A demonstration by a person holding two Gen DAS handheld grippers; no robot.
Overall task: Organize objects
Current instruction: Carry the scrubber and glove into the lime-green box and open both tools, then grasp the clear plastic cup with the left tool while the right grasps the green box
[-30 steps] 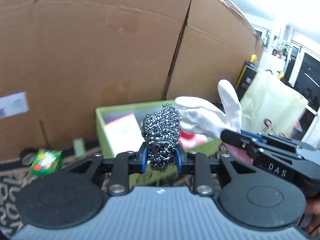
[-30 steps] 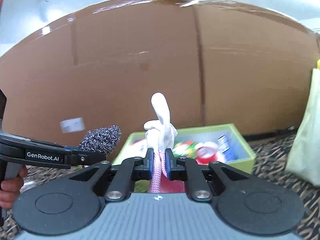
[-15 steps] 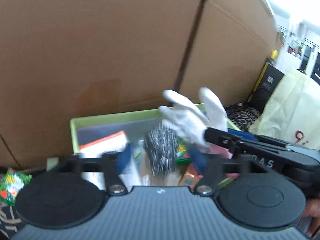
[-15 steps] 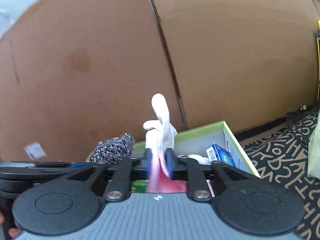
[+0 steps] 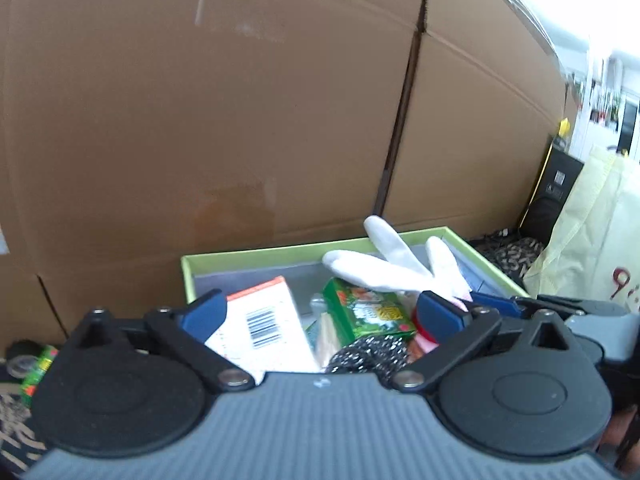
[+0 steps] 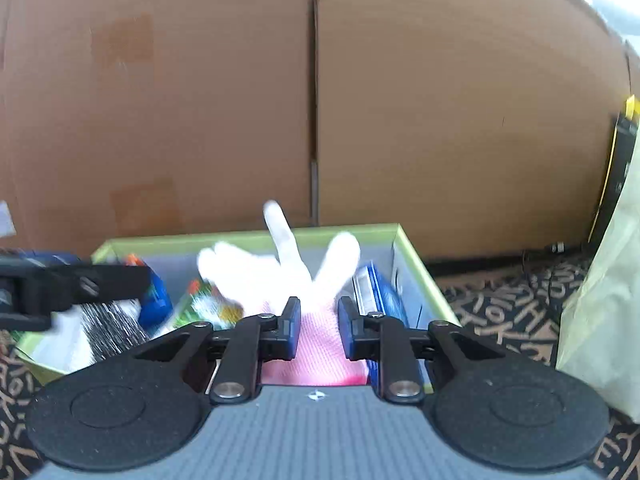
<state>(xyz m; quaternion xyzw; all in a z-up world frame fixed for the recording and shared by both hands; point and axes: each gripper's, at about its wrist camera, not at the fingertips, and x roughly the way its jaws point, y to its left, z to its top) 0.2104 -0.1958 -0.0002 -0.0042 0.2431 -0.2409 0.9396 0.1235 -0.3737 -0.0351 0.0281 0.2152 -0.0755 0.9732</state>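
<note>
The left gripper (image 5: 322,316) has just been opening and its jaws stand wide with nothing pressed between them, the steel wool scourer (image 5: 366,356) lying loose at lower centre inside the green box (image 5: 256,254). The right gripper (image 6: 319,330) has just been closing, and the pink cuff of the white glove (image 6: 280,268) sits between its pads; whether they press it, I cannot tell. The cardboard wall (image 5: 200,100) rises right behind the box's far rim, while patterned carpet (image 6: 500,308) lies open at right.

Steel scourer (image 5: 366,354): lower part hidden behind the camera housing. White glove (image 6: 280,268): blurred in right view. Green packet (image 5: 38,364): partly hidden at lower left.
</note>
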